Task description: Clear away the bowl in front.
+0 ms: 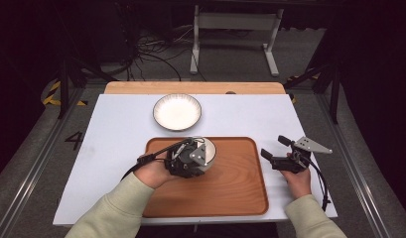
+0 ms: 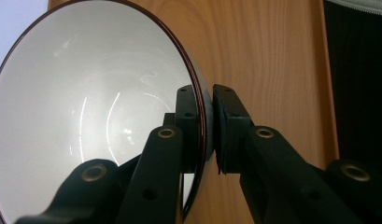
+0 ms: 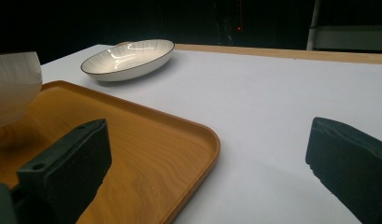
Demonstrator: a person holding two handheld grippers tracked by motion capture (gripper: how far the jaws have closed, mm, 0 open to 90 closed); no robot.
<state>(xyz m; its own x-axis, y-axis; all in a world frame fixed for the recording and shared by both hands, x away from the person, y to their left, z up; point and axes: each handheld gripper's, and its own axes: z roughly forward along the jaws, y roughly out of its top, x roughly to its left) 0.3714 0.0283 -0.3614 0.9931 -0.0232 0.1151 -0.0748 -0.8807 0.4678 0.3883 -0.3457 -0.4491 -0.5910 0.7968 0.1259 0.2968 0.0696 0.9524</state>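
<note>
High view, item one: left gripper, held over the wooden tray, with its jaws closed on the rim of a white bowl. In the left gripper view the bowl is seen with one jaw inside the rim and the other outside against the wall, the dark-edged lip pinched between them; the grip is taken at the rim, probably because the bowl's body is too wide to be spanned. Whether the bowl is resting on the tray or lifted just clear of it cannot be told.

Item two: wooden tray, seen beyond and beside the left jaws, its grain running away from them. In the right gripper view its rounded corner is placed between the right jaws, nearer the left one.

Item three: right gripper, held off the tray's edge above the white tabletop, jaws spread wide and holding nothing; it is judged to be kept aside so that the left hand's work is left unobstructed.

Item four: ribbed shallow dish, set on the tabletop well ahead of both pairs of jaws, beyond the tray's far edge. In the right gripper view the dish is seen empty, and may be meant as a destination or a companion piece.
</note>
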